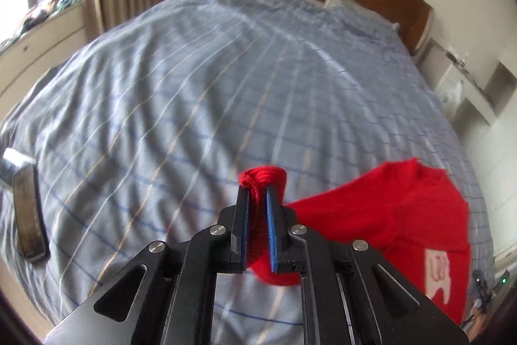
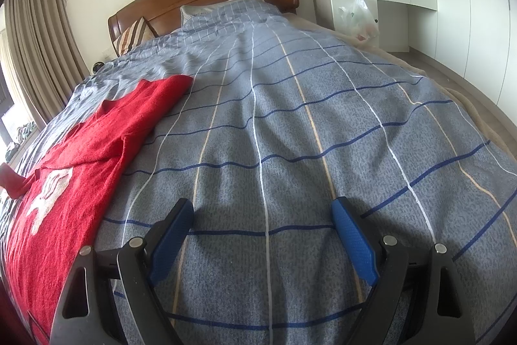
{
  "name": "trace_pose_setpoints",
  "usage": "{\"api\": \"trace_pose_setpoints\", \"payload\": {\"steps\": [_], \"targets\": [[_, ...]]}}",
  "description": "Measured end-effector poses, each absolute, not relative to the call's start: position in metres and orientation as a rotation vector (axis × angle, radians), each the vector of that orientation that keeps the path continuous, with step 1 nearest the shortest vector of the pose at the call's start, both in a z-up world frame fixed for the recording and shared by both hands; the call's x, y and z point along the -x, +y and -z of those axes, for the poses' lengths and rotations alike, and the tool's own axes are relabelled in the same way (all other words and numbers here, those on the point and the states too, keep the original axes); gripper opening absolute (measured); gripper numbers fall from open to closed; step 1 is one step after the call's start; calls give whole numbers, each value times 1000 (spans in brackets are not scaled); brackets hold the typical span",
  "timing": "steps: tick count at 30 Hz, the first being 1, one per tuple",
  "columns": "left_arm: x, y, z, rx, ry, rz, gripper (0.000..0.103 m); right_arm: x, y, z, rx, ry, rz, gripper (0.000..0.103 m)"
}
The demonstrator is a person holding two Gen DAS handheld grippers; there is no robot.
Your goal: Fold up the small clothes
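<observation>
Left gripper (image 1: pixel 257 190) clamped on a bunched end of the red sweater (image 1: pixel 387 215); right gripper (image 2: pixel 261 212) spread wide over bare bedding.

Between the left gripper's blue pads (image 1: pixel 270 235) a rolled fold of red knit is pinched, poking out past the fingertips and hanging below them; the body of the sweater trails off to the right of this tool, lying on the blue checked duvet (image 1: pixel 161 102) with a white motif showing; in the right wrist view the sweater lies flat along the left side of the bed, well to the left of the right gripper, whose fingers hold nothing and rest just above the duvet; one red end is lifted at the far left edge.
</observation>
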State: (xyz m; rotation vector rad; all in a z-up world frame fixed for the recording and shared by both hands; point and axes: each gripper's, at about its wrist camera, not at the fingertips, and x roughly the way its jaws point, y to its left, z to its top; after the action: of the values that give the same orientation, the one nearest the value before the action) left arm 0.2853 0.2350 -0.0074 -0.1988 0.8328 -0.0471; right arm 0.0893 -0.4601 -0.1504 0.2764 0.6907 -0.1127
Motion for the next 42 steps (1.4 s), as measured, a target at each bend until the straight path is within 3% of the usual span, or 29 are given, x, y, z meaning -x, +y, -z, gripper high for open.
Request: {"api": "trace_pose_setpoints", "payload": {"steps": [7,14,15,16,17,18,21,26,31,35,37,42], "targets": [[-310,64,-61,108,739,392,8,-87,-463,150,-277,688,110,87],[-307,-71,-36,54,784,614,10,-86,-465,150,-276,689,111,87],[-305,-84,-24,43,813,619,20,-86,-465,150,-276,688,111,87],[-304,-93,-10,32,842,603,43,-86,-463,150,-275,688,112,87],[-298,-100,1,24,868,581,56,-85,-463,150,-276,688,111,87],[-293,-99,13,25,881,568,70,-85,-464,150,-276,688,111,87],[-265,-79,34,19,893,547,74,-86,-464,150,-277,687,109,87],[-233,7,54,-102,801,304,98,-84,-466,150,-280,682,104,87],[-248,103,98,-180,823,6,98,-85,-461,149,-273,686,109,87],[-254,137,141,-202,832,-56,99,-95,-459,138,-257,761,123,87],[-250,147,165,-153,838,-42,101,-102,-445,114,-199,804,157,87],[-248,158,164,-67,830,-34,103,-135,-337,43,24,798,-71,89]]}}
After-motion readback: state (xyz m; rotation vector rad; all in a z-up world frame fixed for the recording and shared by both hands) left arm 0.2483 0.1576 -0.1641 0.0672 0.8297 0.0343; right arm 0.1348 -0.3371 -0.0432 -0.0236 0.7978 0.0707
